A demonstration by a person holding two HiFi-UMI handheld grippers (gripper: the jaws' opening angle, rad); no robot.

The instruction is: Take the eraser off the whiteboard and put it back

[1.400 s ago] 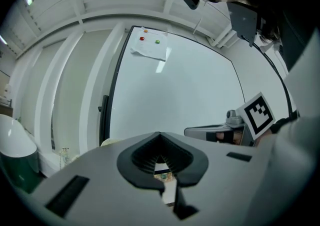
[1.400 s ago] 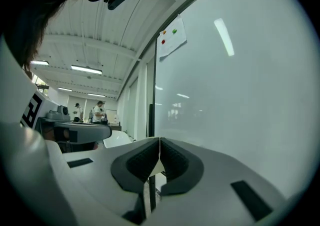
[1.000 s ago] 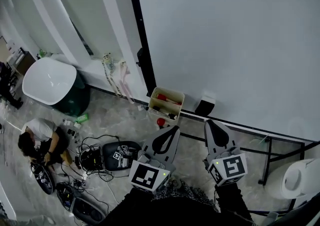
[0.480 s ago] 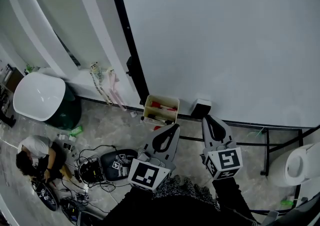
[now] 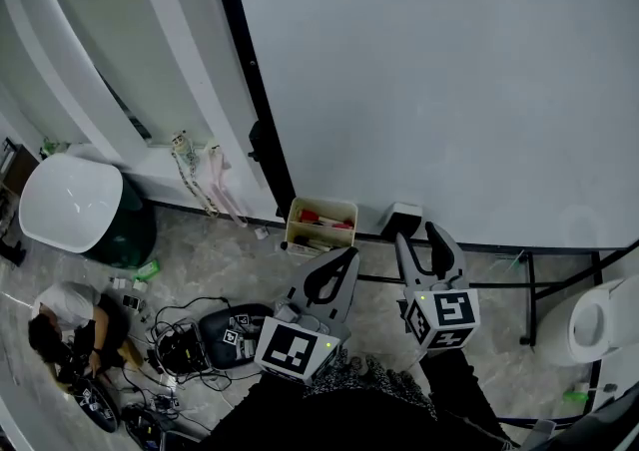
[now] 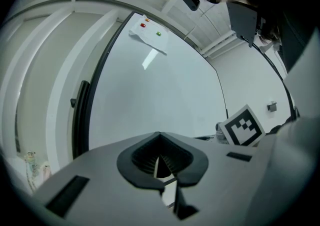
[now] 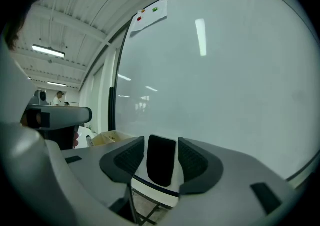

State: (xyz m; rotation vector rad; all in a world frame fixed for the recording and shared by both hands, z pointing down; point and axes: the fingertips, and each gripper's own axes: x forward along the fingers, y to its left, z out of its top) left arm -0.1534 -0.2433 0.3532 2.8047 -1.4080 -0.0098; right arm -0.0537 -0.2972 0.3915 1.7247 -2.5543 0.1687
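Note:
The black-and-white eraser (image 5: 404,217) sits on the lower edge of the whiteboard (image 5: 429,90). My right gripper (image 5: 417,236) is just below it in the head view, and its jaws have just been opening. In the right gripper view the eraser (image 7: 161,165) stands upright between the two pads (image 7: 129,159) of the right gripper (image 7: 161,145), with a gap on each side, so nothing is gripped. My left gripper (image 5: 337,264) hangs to the left with its tips together and empty; the left gripper (image 6: 161,162) points at the bare board.
A beige box (image 5: 321,223) with markers hangs at the board's bottom left, close to the left gripper. The board's black frame (image 5: 240,90) runs up on the left. Below are stand legs (image 5: 529,289), cables, a crouching person (image 5: 60,334) and a white tub (image 5: 70,205).
The right gripper's jaws were shut and now stand apart around the eraser. That gripper has moved a little closer to the board's lower edge. The left gripper stays shut.

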